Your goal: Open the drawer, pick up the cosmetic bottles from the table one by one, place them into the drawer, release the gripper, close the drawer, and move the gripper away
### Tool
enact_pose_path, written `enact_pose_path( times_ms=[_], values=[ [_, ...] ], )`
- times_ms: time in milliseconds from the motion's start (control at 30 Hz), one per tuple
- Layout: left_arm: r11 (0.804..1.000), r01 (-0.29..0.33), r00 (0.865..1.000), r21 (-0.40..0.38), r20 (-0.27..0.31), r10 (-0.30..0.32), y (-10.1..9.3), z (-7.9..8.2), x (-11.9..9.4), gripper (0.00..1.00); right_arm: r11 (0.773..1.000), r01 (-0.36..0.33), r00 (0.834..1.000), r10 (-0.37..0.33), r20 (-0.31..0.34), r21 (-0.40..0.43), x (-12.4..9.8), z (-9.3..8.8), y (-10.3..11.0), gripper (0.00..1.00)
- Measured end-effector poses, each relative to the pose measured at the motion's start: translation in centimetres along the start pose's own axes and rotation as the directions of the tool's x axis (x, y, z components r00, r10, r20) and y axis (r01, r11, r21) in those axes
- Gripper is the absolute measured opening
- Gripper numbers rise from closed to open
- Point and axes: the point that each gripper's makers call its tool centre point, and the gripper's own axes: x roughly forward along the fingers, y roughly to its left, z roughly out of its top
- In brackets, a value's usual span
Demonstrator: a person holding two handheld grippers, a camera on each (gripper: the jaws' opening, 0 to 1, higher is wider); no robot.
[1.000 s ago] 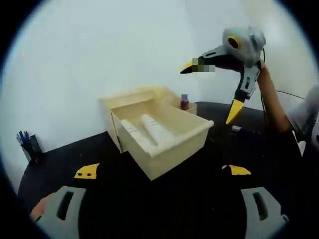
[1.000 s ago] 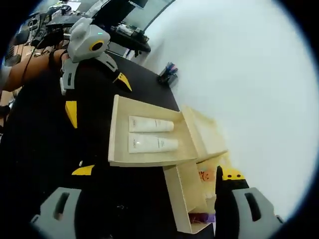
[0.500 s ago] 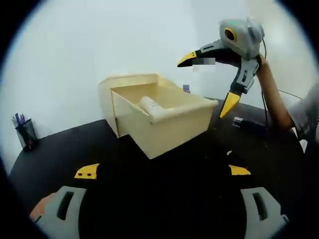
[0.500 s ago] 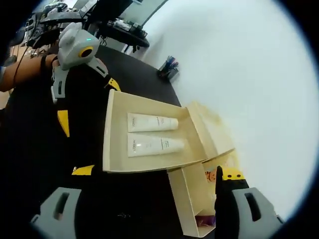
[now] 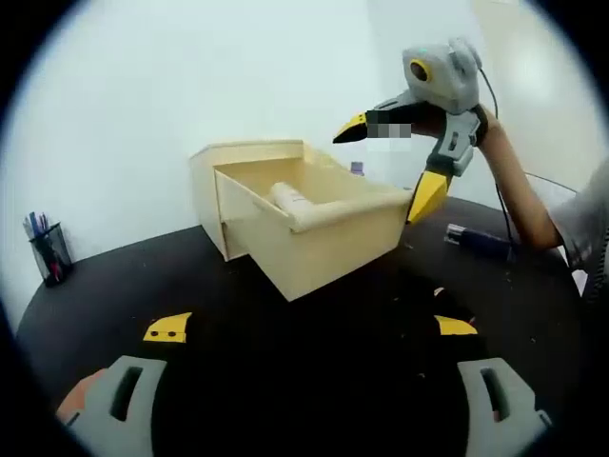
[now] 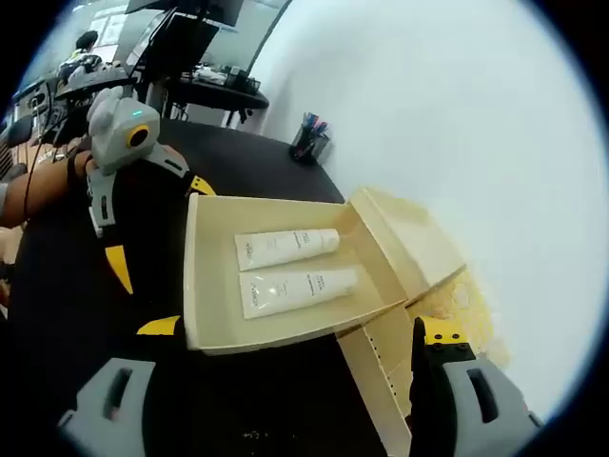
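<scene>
White wall is taking up most of the background, with a black bench [image 5: 314,362] underneath everything. Sitting on it is a pale wooden cabinet [image 5: 249,157] with its drawer [image 5: 324,238] pulled right out. From the right gripper view you're looking down into the drawer [image 6: 195,276], and two white cosmetic tubes [image 6: 285,246] [image 6: 297,288] are lying side by side on its floor, caps pointing toward the cabinet [image 6: 409,243]. In the left gripper view just one tube end [image 5: 288,198] is poking up over the drawer's front wall.

Right claw [image 5: 390,157] is hovering above the drawer's far corner in the left gripper view, jaws spread wide, gripping nothing, with the person's forearm [image 5: 519,195] trailing off behind it. Left claw [image 6: 157,224] is showing up in the right gripper view just beside the drawer's front wall, also gaping and carrying nothing.

A pen cup [image 5: 46,255] is standing near the wall on the bench, well apart from the cabinet. Some dark marker-like thing [image 5: 481,238] is lying on the bench past the drawer. Far end of the room in the right gripper view has desks with monitors [image 6: 186,38].
</scene>
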Motion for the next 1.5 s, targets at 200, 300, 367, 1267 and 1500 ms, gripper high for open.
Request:
enact_pose_path(
  times_ms=[200, 300, 367, 1267, 1500],
  values=[
    [1.0, -0.005, 1.0, 0.004, 0.002, 0.005, 0.2, 0.0, -0.1, 0.93, 0.999, 0.049, 0.999, -0.049, 0.008, 0.0, -0.8, 0.2, -0.9, 0.93],
    [1.0, -0.008, 1.0, 0.0, 0.005, 0.008, 0.3, 0.0, -0.1, 0.93, 0.998, 0.059, 0.998, -0.059, 0.008, 0.004, -1.0, 0.1, -1.2, 0.93],
    [1.0, -0.007, 1.0, -0.004, 0.009, 0.007, 0.3, 0.0, -0.1, 0.93, 0.998, 0.068, 0.998, -0.068, 0.007, 0.004, -1.2, 0.2, -1.4, 0.93],
    [0.998, 0.056, 0.997, -0.022, 0.056, -0.055, -0.2, 1.2, -0.2, 0.91, 0.983, 0.182, 0.98, -0.181, -0.077, 0.005, -0.9, 0.5, -4.3, 0.93],
    [0.998, 0.06, 0.996, -0.03, 0.074, -0.058, -0.3, 1.5, -0.4, 0.9, 0.973, 0.232, 0.968, -0.23, -0.103, 0.003, -0.5, 0.3, -5.4, 0.93]
  ],
)
